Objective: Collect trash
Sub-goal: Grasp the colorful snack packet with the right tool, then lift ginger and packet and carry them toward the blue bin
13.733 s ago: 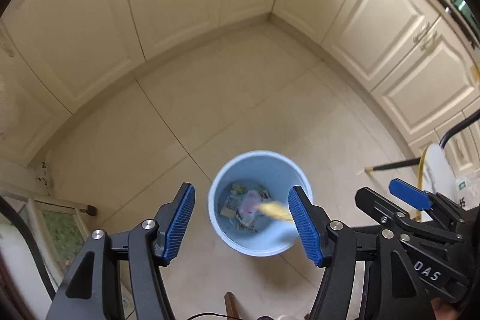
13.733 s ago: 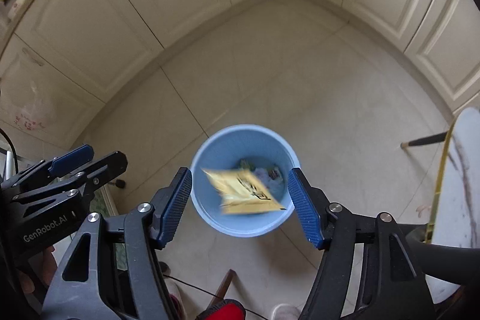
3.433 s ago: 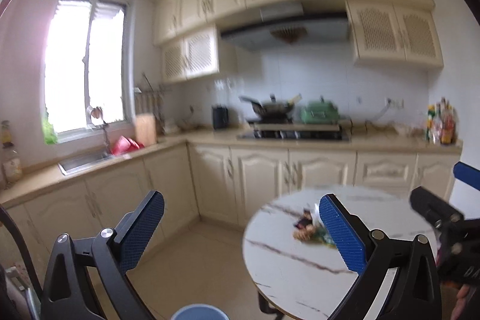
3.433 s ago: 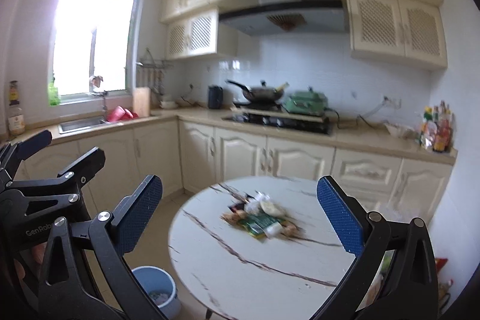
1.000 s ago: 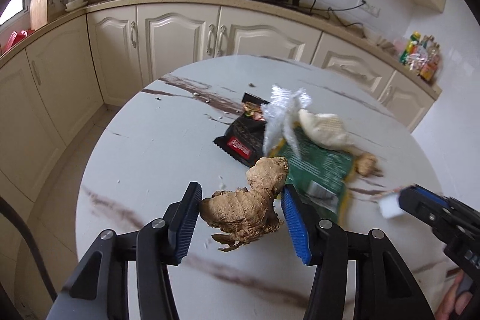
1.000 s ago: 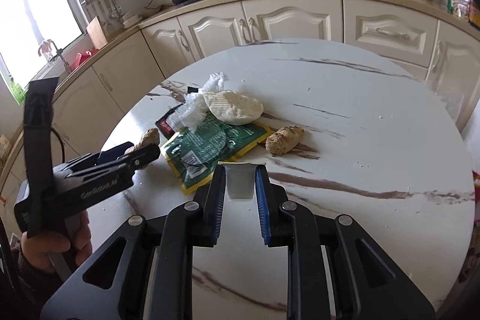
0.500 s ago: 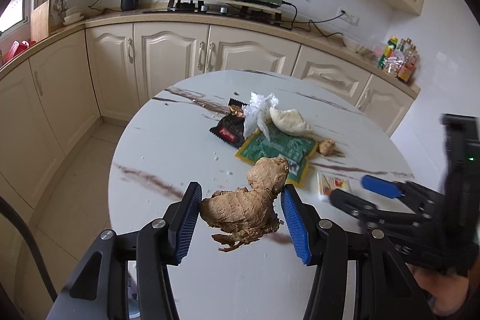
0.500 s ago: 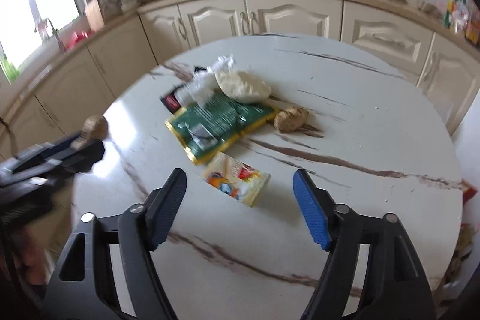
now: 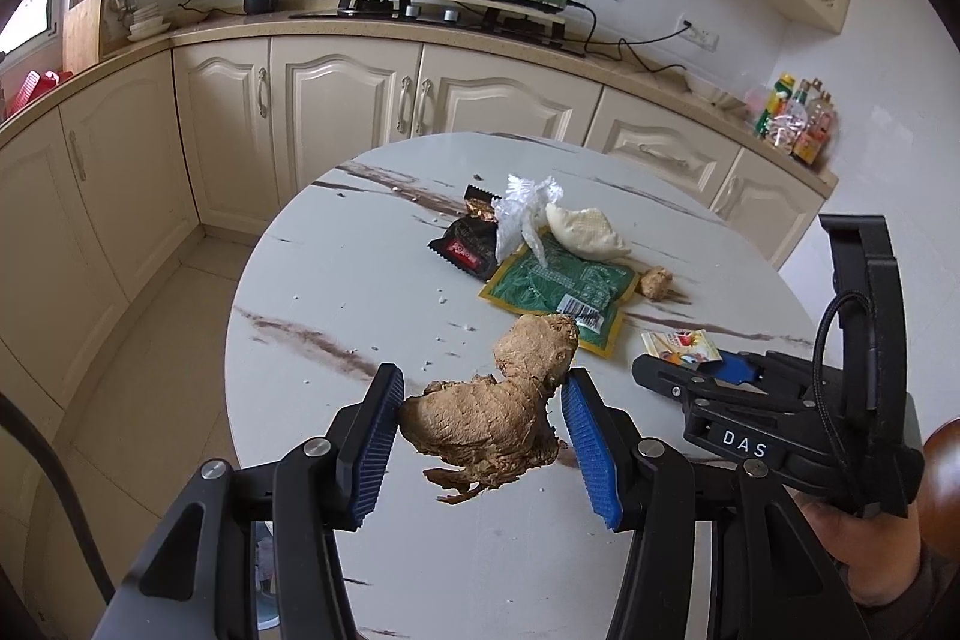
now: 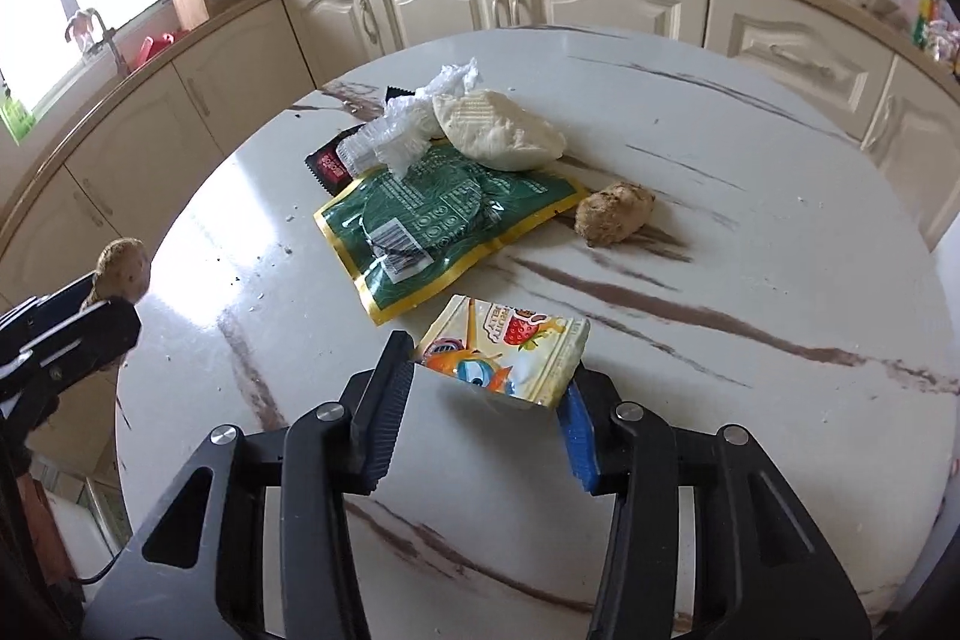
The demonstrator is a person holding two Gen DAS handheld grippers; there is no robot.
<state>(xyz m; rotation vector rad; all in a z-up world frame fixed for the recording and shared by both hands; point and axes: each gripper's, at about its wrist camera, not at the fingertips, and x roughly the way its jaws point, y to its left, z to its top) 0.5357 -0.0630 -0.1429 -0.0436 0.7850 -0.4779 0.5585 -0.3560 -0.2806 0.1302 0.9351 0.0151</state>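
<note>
Left gripper (image 9: 480, 436), low centre of frame, clamped on ginger (image 9: 498, 412) above the counter (image 9: 336, 292). Right gripper (image 10: 486, 400) half open and closing around a sachet (image 10: 510, 352) lying flat, low centre; pads touching its edges, grip uncertain.

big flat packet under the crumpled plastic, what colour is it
Dark green with a yellow-gold border, the big flat packet shows best in the right wrist view.

Left tool (image 9: 480, 436) clamping ginger root (image 9: 498, 412) above marble table (image 9: 336, 280), wrappers (image 9: 558, 286) beyond
</note>
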